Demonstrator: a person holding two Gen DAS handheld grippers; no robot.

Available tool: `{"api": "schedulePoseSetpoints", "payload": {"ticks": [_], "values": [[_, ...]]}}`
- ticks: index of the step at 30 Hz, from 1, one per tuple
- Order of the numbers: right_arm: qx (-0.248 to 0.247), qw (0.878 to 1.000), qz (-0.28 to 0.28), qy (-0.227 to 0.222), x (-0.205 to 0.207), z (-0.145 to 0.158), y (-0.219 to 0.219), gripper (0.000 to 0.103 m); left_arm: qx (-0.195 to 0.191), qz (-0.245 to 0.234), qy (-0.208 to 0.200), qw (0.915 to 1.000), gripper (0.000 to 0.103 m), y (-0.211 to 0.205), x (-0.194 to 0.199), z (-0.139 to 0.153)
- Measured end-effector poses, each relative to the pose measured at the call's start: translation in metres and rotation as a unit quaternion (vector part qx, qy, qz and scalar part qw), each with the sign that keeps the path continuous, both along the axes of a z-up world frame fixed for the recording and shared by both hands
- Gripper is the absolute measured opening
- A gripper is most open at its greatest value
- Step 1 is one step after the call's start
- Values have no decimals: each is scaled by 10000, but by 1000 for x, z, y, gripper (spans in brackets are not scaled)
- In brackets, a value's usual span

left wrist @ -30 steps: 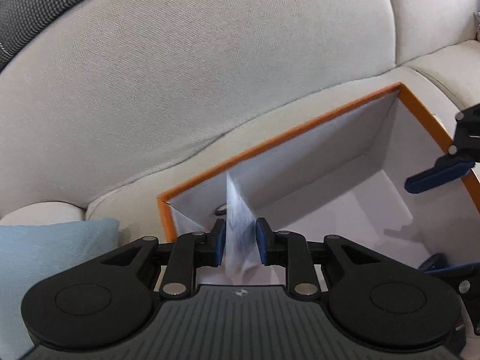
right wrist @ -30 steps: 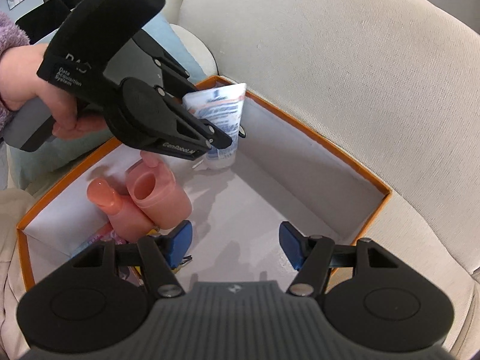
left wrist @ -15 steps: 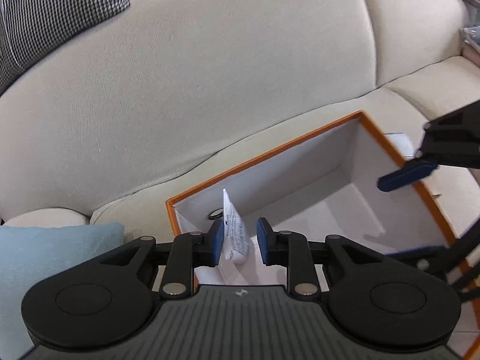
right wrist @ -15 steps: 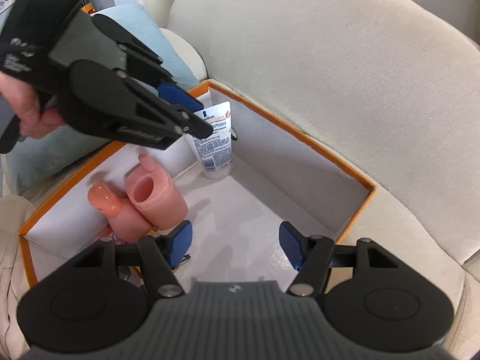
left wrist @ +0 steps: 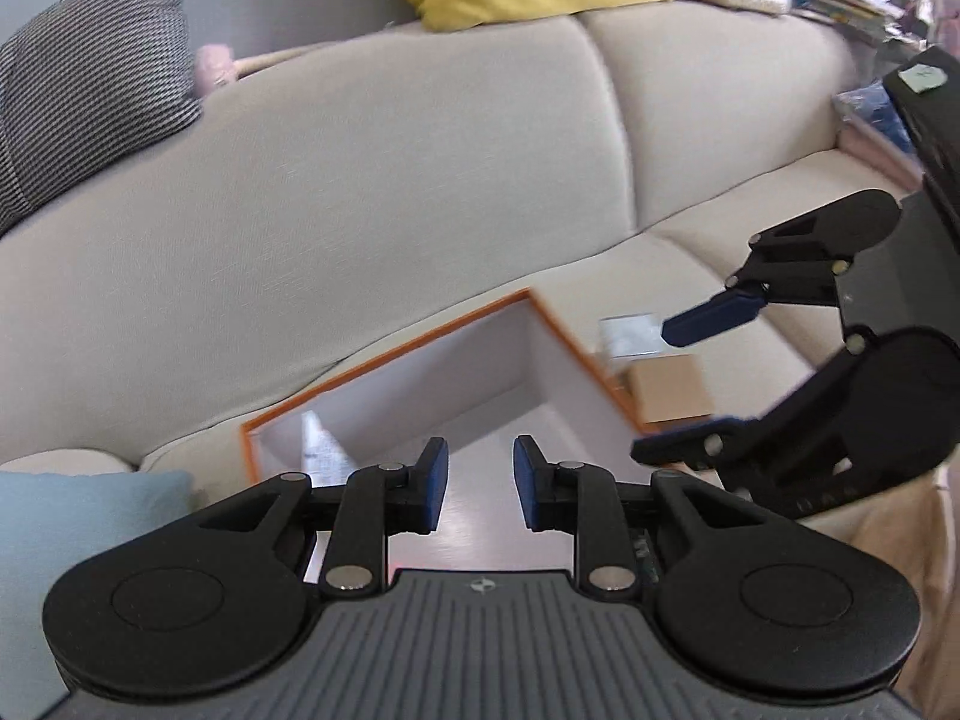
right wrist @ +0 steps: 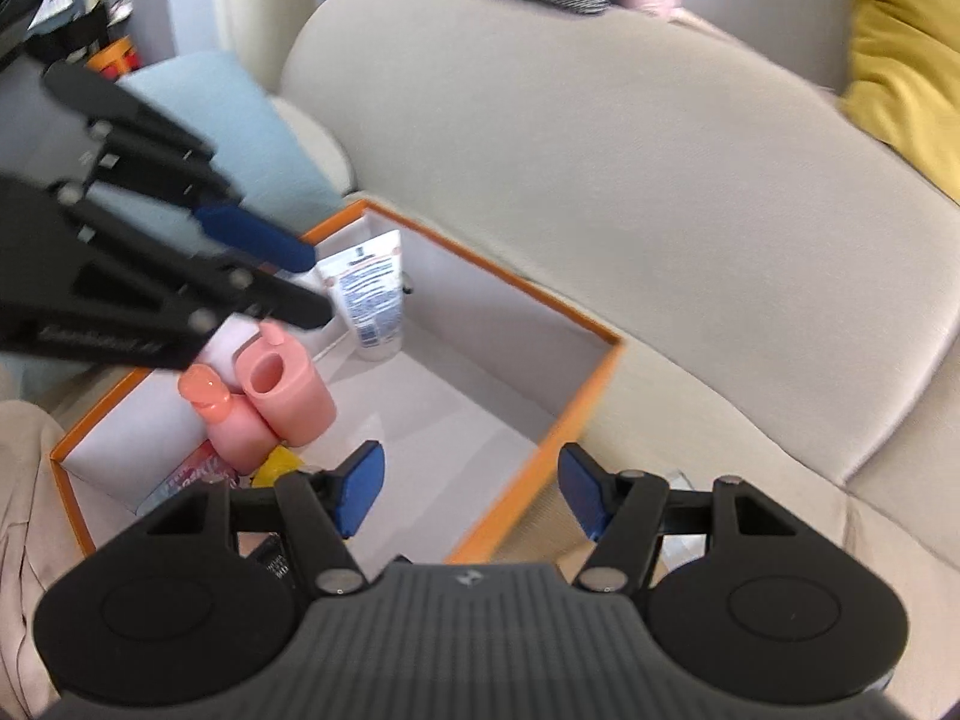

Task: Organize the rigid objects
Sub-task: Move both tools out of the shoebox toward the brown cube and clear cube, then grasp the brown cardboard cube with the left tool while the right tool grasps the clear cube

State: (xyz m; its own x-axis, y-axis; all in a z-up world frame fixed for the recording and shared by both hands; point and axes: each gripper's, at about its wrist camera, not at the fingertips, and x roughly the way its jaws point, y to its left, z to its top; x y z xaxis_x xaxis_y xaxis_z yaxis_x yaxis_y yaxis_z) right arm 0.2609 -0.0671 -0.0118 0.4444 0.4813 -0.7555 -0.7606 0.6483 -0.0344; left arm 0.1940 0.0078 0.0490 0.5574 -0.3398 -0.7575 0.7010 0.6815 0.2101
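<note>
Through the left wrist camera, the left tongs (left wrist: pixel 475 483) are hanging over the near edge of the orange-rimmed box (left wrist: pixel 384 354) on the sofa (left wrist: pixel 360 180), their blue pads standing a narrow gap apart with nothing between them. The white tube (left wrist: pixel 318 447) is leaning in the box's far left corner, blurred here. Off to the right, the right tongs (left wrist: pixel 690 384) are showing wide and empty above two items lying on the seat just outside the box: a small brown carton (left wrist: pixel 672 390) and a pale flat packet (left wrist: pixel 630 330) beyond it.

Through the right wrist camera, the right tongs (right wrist: pixel 471 489) are hovering with jaws wide, gripping nothing, over the box's near right rim. Inside, the tube (right wrist: pixel 369 300) is standing cap-down against the far wall; two peach plastic bottles (right wrist: pixel 270 402) are leaning together near the left wall, with colourful packets (right wrist: pixel 198 468) below them. The left tongs (right wrist: pixel 294 282) are crossing the upper left, empty.

The carton is looking like the next likely candidate: probably light, stiff-walled and not slippery, so squeezing across its two opposite flat sides should be holding it well, though too much pressure could dent thin card. The flat packet would be harder to lift off soft upholstery.
</note>
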Motion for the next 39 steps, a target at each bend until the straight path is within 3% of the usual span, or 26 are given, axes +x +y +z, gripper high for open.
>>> {"api": "schedulePoseSetpoints", "payload": {"ticks": [4,8,14,16,18,20,26,29,33,39], "values": [[282,9984,-497,56,-6,4,-39,66,-25,-291,127,9995,30,-20,-13,-3],[451,9927,-1108,164,-8,-3,-80,59,163,-604,124,9980,30,-45,-21,-14],[801,9723,-2113,600,-2,-31,-135,48,348,-1019,329,9936,30,-91,-18,-28],[897,9642,-2406,658,-2,-42,-148,48,407,-1088,503,9920,38,-109,-15,-35],[916,9573,-2666,637,-3,-51,-157,45,465,-1075,640,9911,56,-126,-14,-42],[969,9510,-2876,591,-5,-58,-165,43,588,-1035,722,9903,65,-142,-10,-51],[1231,9301,-3434,430,-6,-83,-180,43,1143,-455,1154,9857,70,-187,13,-91],[1336,9209,-3646,339,-1,-95,-184,43,1253,195,1509,9804,72,-195,35,-108],[1605,9169,-3610,573,9,-110,-187,43,1386,871,1793,9701,73,-198,59,-131],[1852,9071,-3684,839,26,-129,-191,43,1633,976,1893,9633,76,-199,72,-155]]}}
